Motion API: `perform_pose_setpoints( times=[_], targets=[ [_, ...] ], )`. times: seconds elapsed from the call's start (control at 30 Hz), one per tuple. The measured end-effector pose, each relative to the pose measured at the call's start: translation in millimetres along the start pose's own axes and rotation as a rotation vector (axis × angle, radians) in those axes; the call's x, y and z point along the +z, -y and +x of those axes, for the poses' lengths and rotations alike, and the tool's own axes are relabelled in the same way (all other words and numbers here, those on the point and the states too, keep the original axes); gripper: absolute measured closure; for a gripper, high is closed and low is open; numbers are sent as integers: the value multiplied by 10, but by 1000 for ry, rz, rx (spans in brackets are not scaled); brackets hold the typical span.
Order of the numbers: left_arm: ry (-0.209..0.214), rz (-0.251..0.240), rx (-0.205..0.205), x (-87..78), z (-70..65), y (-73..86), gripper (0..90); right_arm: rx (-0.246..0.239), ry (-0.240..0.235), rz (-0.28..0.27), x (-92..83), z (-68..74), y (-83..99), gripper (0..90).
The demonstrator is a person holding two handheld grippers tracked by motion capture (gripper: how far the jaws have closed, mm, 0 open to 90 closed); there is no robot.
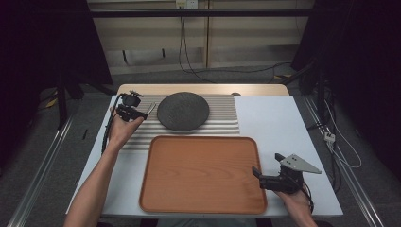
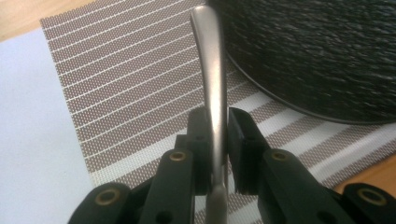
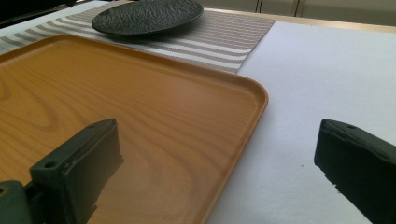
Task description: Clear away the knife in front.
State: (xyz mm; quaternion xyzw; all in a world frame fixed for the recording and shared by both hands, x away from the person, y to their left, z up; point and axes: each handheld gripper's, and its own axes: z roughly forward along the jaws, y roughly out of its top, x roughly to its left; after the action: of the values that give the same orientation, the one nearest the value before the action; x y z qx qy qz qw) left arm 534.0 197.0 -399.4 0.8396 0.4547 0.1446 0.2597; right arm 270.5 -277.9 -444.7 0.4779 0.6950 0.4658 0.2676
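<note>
At the far left of the counter (image 1: 283,118), over the striped brown-and-white woven placemat (image 1: 222,116), the left gripper (image 1: 142,112) has its fingers (image 2: 198,140) clamped on the slim brushed-metal cutlery handle (image 2: 210,70). The handle runs forward between the pads, just beside the rim of the round, rough-textured black stoneware plate (image 1: 183,111); its working end is not visible, so the type of utensil can't be told.

Judgement: the piece is being carried. Keep the grip firm and the handle level, clear the plate rim before swinging, and lower it flat where it is to go.

Right gripper (image 1: 265,178): fingers (image 3: 79,163) wide apart, nothing between them, at the near right corner of the tray.

Containers: rectangular orange-brown wood-grain tray (image 1: 203,208) holds nothing; the black plate also looks bare.
</note>
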Motion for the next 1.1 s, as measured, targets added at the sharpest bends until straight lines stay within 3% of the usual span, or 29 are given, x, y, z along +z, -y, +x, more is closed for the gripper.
perform_pose_setpoints(
  times=[0.47,1.1],
  targets=[
    [44,-83,10,-216,-214,66,797,-5,6,0,-5,5,-3,7],
    [59,-98,85,-368,-658,179,797,-9,6,-2,-15,14,-6,7]
  ],
)
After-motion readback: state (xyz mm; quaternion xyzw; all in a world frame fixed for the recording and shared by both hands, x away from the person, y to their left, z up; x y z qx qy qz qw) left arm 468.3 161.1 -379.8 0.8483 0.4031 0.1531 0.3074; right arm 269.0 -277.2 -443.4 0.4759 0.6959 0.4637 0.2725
